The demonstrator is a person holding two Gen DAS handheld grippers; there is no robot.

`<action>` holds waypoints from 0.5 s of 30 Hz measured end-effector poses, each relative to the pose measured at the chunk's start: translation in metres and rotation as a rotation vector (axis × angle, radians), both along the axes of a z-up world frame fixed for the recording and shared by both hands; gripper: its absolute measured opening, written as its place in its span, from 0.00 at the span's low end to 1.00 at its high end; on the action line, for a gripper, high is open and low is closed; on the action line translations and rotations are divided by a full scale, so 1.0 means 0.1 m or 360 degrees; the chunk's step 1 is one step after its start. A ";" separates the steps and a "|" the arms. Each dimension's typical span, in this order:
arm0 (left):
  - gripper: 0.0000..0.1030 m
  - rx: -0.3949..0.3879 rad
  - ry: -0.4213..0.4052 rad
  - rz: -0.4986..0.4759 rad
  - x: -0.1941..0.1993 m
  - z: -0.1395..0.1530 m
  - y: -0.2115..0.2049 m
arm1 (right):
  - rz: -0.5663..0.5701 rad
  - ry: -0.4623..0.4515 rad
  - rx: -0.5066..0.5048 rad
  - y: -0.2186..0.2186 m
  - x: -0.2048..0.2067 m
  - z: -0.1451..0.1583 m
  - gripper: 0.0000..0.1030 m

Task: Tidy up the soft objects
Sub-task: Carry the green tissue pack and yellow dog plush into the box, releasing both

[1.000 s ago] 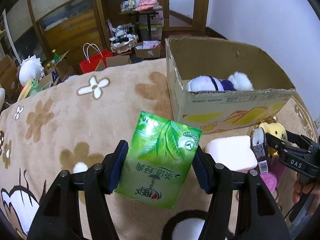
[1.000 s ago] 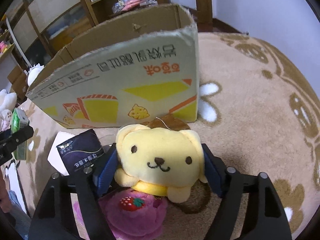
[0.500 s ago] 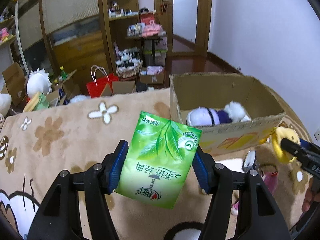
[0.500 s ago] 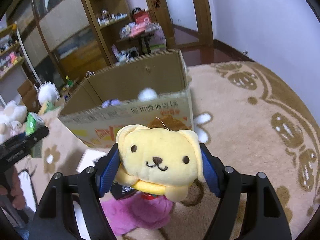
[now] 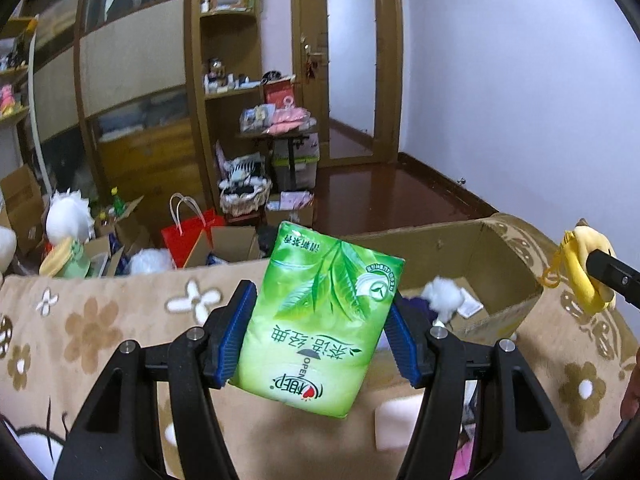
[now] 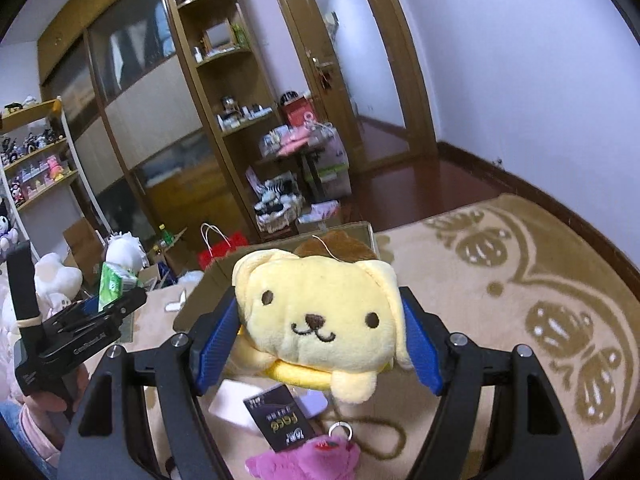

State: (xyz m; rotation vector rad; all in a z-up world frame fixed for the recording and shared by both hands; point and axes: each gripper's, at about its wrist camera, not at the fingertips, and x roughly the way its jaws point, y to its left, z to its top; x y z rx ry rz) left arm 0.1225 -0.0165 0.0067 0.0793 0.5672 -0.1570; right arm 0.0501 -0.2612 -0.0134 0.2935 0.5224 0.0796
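Left gripper (image 5: 320,330): jaws closed on green tissue pack (image 5: 320,320). Blue pads press both long sides; pack is tilted, print upside down, held clear above the rug (image 5: 100,320).

Right gripper (image 6: 318,338): jaws closed on yellow dog plush (image 6: 320,316). Pads squeeze the head from both sides; face points toward the cam, brown cap on top. Plush is off the rug.

Below the R gripper, on the rug: dark tissue pack (image 6: 278,418) w/ gold print, lying partly over a white pack (image 6: 228,400). Just beside it, nearer the cam, a purple plush (image 6: 304,460) w/ metal ring and cord.

Behind both held items: cardboard box (image 5: 460,240), open top, standing on the rug. Inside, per left wrist view: white fluffy item (image 5: 442,294) and smth dark purple next to it; type cannot be told.

Left wrist view, right edge: yellow plush shows side-on in the other gripper, level w/ the box's far rim. Right wrist view, left edge: green pack shows edge-on in the other gripper, a hand (image 6: 52,396) on its handle.

Beyond rug edge: red paper bag (image 5: 192,232), open cartons, white plush toys. Further back: wood shelving unit, small loaded table, door.
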 end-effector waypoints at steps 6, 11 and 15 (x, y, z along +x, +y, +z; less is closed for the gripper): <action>0.59 -0.0012 -0.0030 -0.0054 0.19 0.06 -0.15 | 0.0044 -0.0066 -0.0043 0.04 0.14 0.09 0.78; 0.59 -0.0023 -0.0026 -0.0093 0.33 0.02 -0.27 | 0.0098 -0.0108 -0.0080 0.09 0.33 0.10 0.79; 0.59 -0.0018 0.0009 -0.0133 0.45 -0.05 -0.38 | 0.0126 -0.0123 -0.0122 0.13 0.45 0.05 0.80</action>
